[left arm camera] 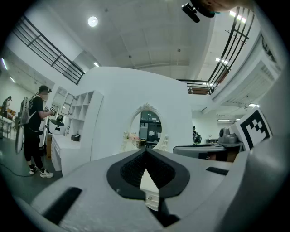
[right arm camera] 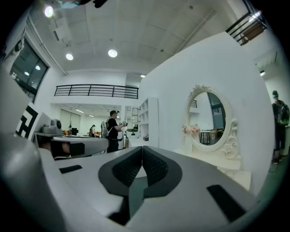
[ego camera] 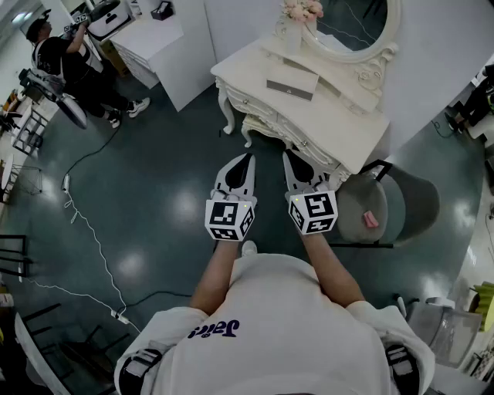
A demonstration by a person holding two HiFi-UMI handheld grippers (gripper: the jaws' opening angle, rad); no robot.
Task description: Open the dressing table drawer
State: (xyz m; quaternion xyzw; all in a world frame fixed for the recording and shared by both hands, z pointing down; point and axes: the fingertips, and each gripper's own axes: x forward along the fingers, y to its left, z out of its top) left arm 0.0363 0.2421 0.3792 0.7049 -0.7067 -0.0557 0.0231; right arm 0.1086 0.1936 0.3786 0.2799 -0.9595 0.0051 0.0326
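1. Right, writing first: dark purple lettering point(ego camera: 214, 329) runs across the person's white shirt, upside down from the head view, and I can't read it for sure. Each marker cube carries black-and-white squares, no words.
2. Now the count: one cream, carved dressing table point(ego camera: 340, 127), one oval mirror point(ego camera: 351, 23) at its back edge, and one bunch of pink flowers point(ego camera: 302, 9) beside that mirror.
3. One flat grey box point(ego camera: 292, 80) lies on the dressing table top.
4. One round grey stool point(ego camera: 351, 204) stands just beside the dressing table's right end, with a small pink thing point(ego camera: 370, 220) on its seat.
5. One other person in dark clothes point(ego camera: 58, 58) stands well apart from the dressing table, far off to its left.
6. Two grippers, two marker cubes, held side by side in front of the dressing table.
7. The left gripper point(ego camera: 247, 158) has its jaws pressed together at the tips, with nothing between them, and it touches nothing.
8. The right gripper point(ego camera: 289, 154) is the same: jaws together, empty, just short of the dressing table's near edge.
9. The drawer front point(ego camera: 272, 123) with its small knobs sits flush along that near edge, not pulled out.
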